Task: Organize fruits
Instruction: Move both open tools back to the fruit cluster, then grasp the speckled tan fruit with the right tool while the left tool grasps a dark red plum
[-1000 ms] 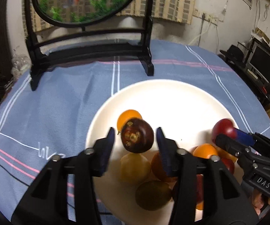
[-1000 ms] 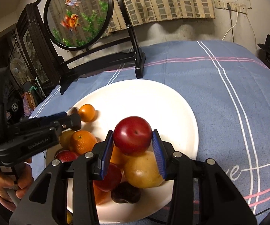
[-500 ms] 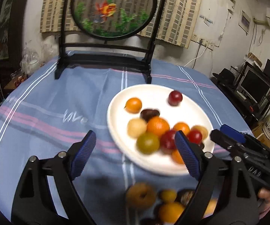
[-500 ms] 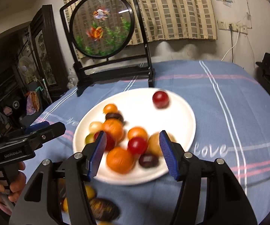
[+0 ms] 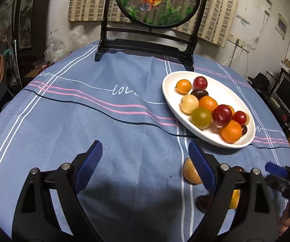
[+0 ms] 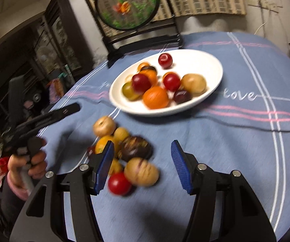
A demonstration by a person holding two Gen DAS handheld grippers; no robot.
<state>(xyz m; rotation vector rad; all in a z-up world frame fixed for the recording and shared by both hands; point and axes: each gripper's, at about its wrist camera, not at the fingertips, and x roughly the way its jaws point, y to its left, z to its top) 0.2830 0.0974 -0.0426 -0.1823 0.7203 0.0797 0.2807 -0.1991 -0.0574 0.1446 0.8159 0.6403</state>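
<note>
A white plate (image 5: 205,138) at the right of the left wrist view carries several fruits: oranges, red plums, a green one (image 5: 201,117), a tan one. My left gripper (image 5: 143,153) stands wide open over bare blue cloth, nothing between its fingers. A tan fruit (image 5: 188,171) lies just behind its right finger. In the blurred right wrist view the plate (image 6: 197,64) is farther back. My right gripper (image 6: 142,149) hangs open above a loose heap on the cloth: a dark fruit (image 6: 134,148), a tan-pink fruit (image 6: 141,174) and a red fruit (image 6: 118,183). No pad touches them.
A black stand with a round goldfish panel (image 5: 145,46) rises at the table's far edge. A thin black cable (image 5: 104,113) runs across the tablecloth. A hand (image 6: 34,159) holds the left gripper (image 6: 70,109) left of the heap. Dark furniture surrounds the table.
Each gripper held a fruit over the plate a second ago. Both have let go, opened and drawn back; the dark fruit and the red plum lie on the plate.
</note>
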